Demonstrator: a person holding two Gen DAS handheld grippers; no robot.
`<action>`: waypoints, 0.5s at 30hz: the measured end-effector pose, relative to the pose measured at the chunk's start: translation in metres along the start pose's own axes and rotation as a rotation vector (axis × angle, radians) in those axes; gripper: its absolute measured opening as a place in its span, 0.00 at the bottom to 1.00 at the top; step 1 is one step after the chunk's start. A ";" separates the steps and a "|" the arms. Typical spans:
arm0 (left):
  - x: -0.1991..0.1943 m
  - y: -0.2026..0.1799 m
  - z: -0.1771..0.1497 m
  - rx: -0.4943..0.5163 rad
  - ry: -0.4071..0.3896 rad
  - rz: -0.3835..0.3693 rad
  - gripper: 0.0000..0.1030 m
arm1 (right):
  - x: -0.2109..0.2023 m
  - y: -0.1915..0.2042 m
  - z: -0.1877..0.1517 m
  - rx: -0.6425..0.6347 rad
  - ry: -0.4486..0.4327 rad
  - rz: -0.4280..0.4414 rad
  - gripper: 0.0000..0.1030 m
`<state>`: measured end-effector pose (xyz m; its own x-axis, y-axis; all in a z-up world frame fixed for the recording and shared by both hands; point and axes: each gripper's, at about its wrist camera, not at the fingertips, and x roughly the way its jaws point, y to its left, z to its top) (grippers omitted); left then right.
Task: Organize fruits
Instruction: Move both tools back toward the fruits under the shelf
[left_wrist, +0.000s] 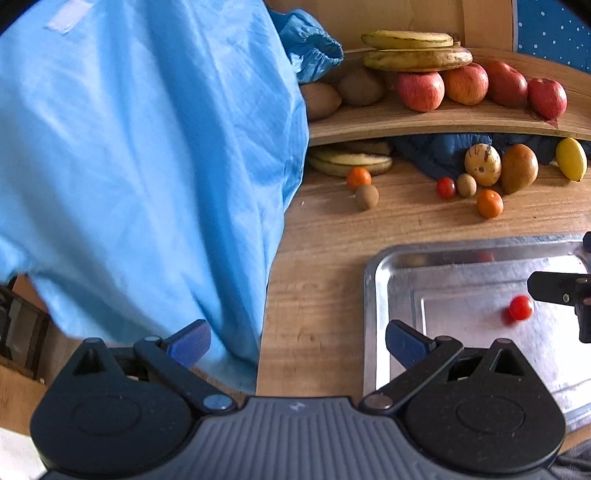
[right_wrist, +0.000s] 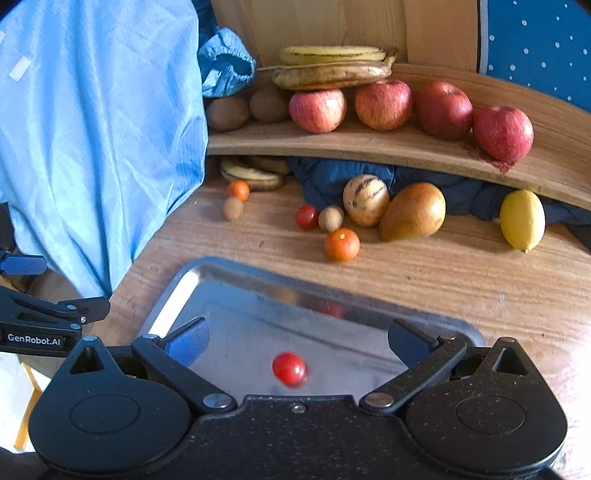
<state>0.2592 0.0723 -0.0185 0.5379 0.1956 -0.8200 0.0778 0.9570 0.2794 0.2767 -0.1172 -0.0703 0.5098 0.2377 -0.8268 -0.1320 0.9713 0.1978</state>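
Just ahead of right gripper (right_wrist: 298, 341), tomato (right_wrist: 289, 369)

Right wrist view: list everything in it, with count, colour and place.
bananas: two, yellow-brown, stacked on the shelf's left apples
apples: four, red, in a row on the shelf
kiwis: two, brown, shelf's left end
shelf: one, wood, behind the table
bananas below: at least two, under the shelf at left
tangerines: two, orange, on the table
tomatoes: two, red, one in the tray, one on the table
small kiwis: two, tan, table
melon: one, cream, striped, table
mango: one, orange-brown, table
lemon: one, yellow, table's right
tray: one, steel, near
cloth: blue, left
left gripper: at the left edge
right gripper: open, over the tray
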 end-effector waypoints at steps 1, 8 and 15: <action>0.002 0.000 0.004 0.006 -0.004 -0.003 1.00 | 0.001 0.000 0.002 0.003 -0.007 -0.006 0.99; 0.026 -0.001 0.036 0.026 -0.027 -0.039 0.99 | 0.012 0.002 0.007 0.020 -0.035 -0.049 0.99; 0.052 -0.013 0.065 0.032 -0.031 -0.093 0.99 | 0.024 0.010 0.007 0.009 -0.016 -0.082 0.99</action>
<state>0.3409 0.0556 -0.0323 0.5531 0.0987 -0.8272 0.1556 0.9632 0.2190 0.2936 -0.1019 -0.0842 0.5321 0.1569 -0.8320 -0.0812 0.9876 0.1344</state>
